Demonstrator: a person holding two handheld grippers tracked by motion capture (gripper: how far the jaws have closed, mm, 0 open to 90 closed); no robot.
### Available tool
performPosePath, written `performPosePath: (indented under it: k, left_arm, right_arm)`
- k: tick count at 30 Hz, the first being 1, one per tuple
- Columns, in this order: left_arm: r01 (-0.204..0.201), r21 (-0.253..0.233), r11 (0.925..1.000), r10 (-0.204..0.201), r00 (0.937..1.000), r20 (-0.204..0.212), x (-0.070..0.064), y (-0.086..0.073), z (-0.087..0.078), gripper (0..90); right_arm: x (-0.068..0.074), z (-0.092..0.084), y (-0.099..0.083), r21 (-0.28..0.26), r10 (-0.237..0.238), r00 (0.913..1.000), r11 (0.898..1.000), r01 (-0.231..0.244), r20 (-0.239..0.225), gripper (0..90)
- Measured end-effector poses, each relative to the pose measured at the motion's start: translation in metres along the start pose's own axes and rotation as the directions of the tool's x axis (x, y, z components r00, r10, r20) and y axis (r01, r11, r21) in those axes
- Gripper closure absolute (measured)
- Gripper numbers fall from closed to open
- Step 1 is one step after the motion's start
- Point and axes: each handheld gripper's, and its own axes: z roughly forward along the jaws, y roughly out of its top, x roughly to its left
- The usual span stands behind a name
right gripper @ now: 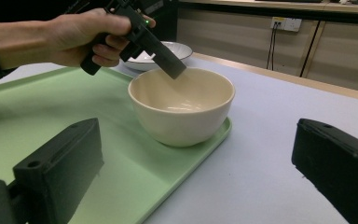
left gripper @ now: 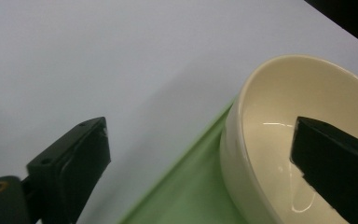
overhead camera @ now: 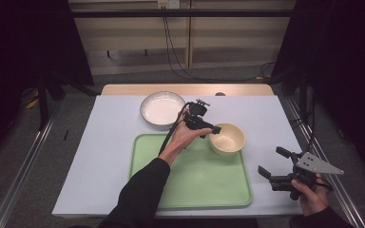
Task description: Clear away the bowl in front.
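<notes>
The table (overhead camera: 100,156) has a pale grey-lilac top, with a strip of light wood (overhead camera: 185,89) showing along its far edge. Beyond it runs a wall of beige panels (overhead camera: 133,38) with a socket plate (overhead camera: 167,4) high up, from which black cables (overhead camera: 171,52) hang and trail across the grey floor (overhead camera: 123,78). Dark curtains or screens (overhead camera: 24,42) close in both sides. A metal rail (overhead camera: 24,166) runs along the floor at the left. The light is dim and even.

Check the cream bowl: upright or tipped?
Upright. The bowl sits flat on the tray, mouth up; left gripper jaws straddle its rim, open.
</notes>
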Motion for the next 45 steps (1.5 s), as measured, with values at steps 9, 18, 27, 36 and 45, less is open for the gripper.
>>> performPosePath:
  k: [9, 18, 27, 36, 45]
  left_arm:
    - [-0.014, -0.075, 0.9971, 0.012, 0.9996, -0.027, 0.002, -0.006, -0.024, 4.3]
    - [-0.035, -0.12, 0.9922, 0.02, 0.9922, -0.123, 0.0, -0.016, -0.045, 3.5]
    - [-0.069, -0.173, 0.9824, 0.042, 0.987, -0.155, 0.001, -0.03, -0.073, 1.9]
    - [-0.058, -0.228, 0.9718, 0.022, 0.9873, -0.158, 0.006, -0.05, -0.099, 3.1]
    - [-0.082, -0.27, 0.9595, 0.009, 0.966, -0.258, 0.013, -0.064, -0.129, 2.2]
  right_arm:
    - [0.0, 0.0, 0.0, 0.001, 0.002, 1.0, 1.0, -0.002, 0.002, 1.7]
    - [0.0, 0.0, 0.0, 0.0, 0.0, 1.0, 1.0, 0.0, 0.002, 1.7]
    - [0.0, 0.0, 0.0, 0.0, -0.002, 1.0, 1.0, 0.002, 0.004, 1.7]
    - [0.0, 0.0, 0.001, -0.001, -0.004, 1.0, 1.0, 0.004, 0.008, 1.7]
    - [0.0, 0.0, 0.001, 0.0, -0.005, 1.0, 1.0, 0.005, 0.007, 1.7]
